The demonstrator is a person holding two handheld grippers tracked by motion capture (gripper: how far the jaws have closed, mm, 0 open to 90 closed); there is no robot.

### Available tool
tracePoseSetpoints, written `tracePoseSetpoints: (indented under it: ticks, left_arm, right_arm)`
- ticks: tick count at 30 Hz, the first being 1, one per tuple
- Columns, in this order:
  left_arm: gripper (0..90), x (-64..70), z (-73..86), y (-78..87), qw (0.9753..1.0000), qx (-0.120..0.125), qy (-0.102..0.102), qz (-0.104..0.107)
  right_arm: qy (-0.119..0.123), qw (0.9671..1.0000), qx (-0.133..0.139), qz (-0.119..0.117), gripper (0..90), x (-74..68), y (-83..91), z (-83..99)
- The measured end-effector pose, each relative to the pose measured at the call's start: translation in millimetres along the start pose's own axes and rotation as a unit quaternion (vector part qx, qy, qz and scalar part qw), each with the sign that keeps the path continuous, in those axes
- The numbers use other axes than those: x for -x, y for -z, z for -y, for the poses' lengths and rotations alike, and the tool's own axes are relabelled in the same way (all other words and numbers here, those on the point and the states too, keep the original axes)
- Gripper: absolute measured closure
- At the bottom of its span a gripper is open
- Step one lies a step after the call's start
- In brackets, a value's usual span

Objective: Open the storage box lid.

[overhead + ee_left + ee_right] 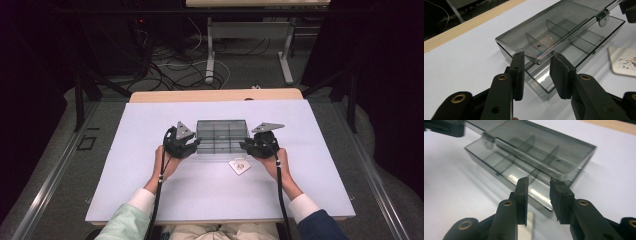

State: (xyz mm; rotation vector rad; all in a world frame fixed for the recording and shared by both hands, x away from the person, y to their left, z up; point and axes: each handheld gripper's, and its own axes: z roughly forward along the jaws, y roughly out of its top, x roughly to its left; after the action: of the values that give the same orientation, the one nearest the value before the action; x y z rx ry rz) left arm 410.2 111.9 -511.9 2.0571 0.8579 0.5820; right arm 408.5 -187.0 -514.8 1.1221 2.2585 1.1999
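Observation:
A smoky clear compartment box (222, 136) lies mid-table with its hinged lid (559, 17) partly raised over the divided base (586, 41). My left gripper (192, 145) is at the box's front left corner. In the left gripper view the gripper (537, 56) is open, and the lid's corner sits at its fingertips. My right gripper (248, 146) is at the front right corner. In the right gripper view this gripper (539, 181) is open too, with the blurred lid (544, 137) edge just above its tips and the base (499, 162) beyond.
A small white printed card (240, 165) lies on the white tabletop (150, 150) just in front of the box, between the hands, and shows beside the box in the left gripper view (624, 61). A wooden table edge (215, 95) runs behind, with cables on the floor beyond.

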Motion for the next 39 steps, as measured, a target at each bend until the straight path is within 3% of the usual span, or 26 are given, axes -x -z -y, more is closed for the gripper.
tracePoseSetpoints:
  ticks: [3, 11, 12, 25, 39]
  left_arm:
    - [64.6, -0.2, 0.0, 0.0, 1.0, 0.0, 0.0, 0.0]
    - [65.1, -1.0, -0.1, 0.3, 1.0, 0.0, -0.005, 0.002]
    - [65.5, -1.4, -0.9, 2.1, 0.9999, -0.01, -0.007, 0.007]
    - [67.8, -2.6, -1.5, 2.4, 1.0, 0.005, -0.005, 0.003]
    - [69.7, -4.6, -2.6, 4.5, 0.9999, 0.004, -0.001, 0.009]
  right_arm:
    - [-0.016, 0.9998, 0.001, 0.01, 65.4, 4.9, 2.9, -0.4]
    - [-0.005, 0.9991, 0.018, 0.038, 62.7, 10.0, 4.9, -3.6]
    - [0.002, 0.999, 0.019, 0.04, 62.7, 10.2, 4.7, -3.9]
    - [0.015, 0.9982, 0.031, 0.049, 64.3, 9.1, 4.6, -5.4]
    - [0.02, 0.9975, 0.038, 0.055, 67.0, 7.0, 5.0, -6.4]
